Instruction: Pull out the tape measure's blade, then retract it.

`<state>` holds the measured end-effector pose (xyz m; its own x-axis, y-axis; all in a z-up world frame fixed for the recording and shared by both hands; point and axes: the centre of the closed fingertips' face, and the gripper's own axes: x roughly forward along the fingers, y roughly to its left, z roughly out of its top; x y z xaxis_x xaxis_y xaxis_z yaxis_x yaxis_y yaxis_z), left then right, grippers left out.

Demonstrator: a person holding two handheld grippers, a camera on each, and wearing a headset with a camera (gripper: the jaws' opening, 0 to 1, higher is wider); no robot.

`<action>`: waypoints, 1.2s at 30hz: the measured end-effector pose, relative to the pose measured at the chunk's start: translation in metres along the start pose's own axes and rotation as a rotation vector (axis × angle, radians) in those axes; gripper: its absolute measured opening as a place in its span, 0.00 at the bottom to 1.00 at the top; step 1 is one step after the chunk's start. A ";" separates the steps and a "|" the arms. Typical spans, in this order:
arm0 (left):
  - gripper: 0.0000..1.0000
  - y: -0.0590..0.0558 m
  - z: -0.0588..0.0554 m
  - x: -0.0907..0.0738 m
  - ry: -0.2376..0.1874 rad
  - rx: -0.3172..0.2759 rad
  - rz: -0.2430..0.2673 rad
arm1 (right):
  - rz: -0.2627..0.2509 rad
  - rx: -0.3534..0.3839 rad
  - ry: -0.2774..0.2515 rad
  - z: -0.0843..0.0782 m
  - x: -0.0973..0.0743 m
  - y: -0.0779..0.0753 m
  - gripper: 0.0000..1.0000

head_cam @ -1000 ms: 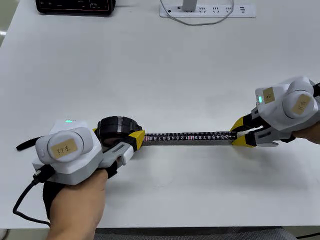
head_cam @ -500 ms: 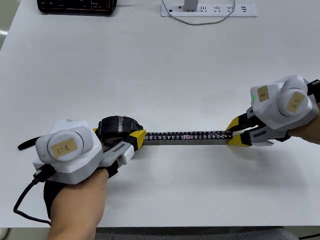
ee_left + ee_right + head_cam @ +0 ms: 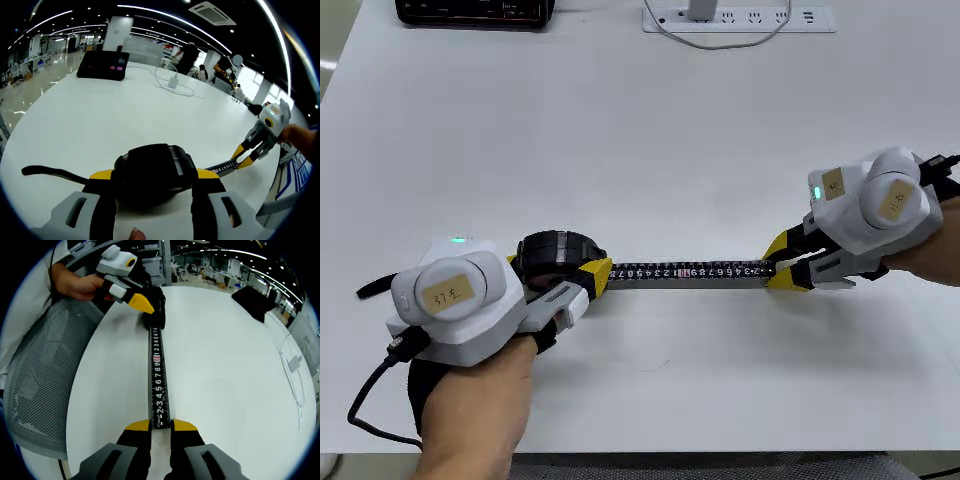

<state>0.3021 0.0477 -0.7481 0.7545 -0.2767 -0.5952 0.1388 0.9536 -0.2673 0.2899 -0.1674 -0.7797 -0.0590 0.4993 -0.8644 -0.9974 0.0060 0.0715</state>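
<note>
On the counter (image 3: 650, 150), the tape measure (image 3: 552, 258) was clamped by its case in the left tool (image 3: 155, 177). Its blade (image 3: 690, 271) was held extended, tip pinched in the near-closed right tool (image 3: 782, 272). Retraction was judged next: tip guided back slowly.

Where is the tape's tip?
In the head view the blade tip is at the right, pinched by the right gripper, across from the tape measure case in the left gripper.

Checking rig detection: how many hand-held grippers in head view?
2: left hand-held gripper clamps the tape measure case, lower left; right hand-held gripper pinches the blade, right side.
</note>
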 end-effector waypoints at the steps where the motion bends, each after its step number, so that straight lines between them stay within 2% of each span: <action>1: 0.56 0.000 0.000 0.000 -0.001 -0.001 -0.001 | 0.001 0.000 0.000 0.000 0.000 0.000 0.10; 36: 0.56 0.001 0.001 0.000 -0.010 -0.016 -0.008 | 0.027 -0.007 -0.038 0.029 0.011 -0.002 0.10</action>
<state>0.3028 0.0490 -0.7479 0.7597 -0.2829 -0.5855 0.1346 0.9493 -0.2839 0.2919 -0.1367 -0.7751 -0.0840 0.5318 -0.8427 -0.9958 -0.0135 0.0907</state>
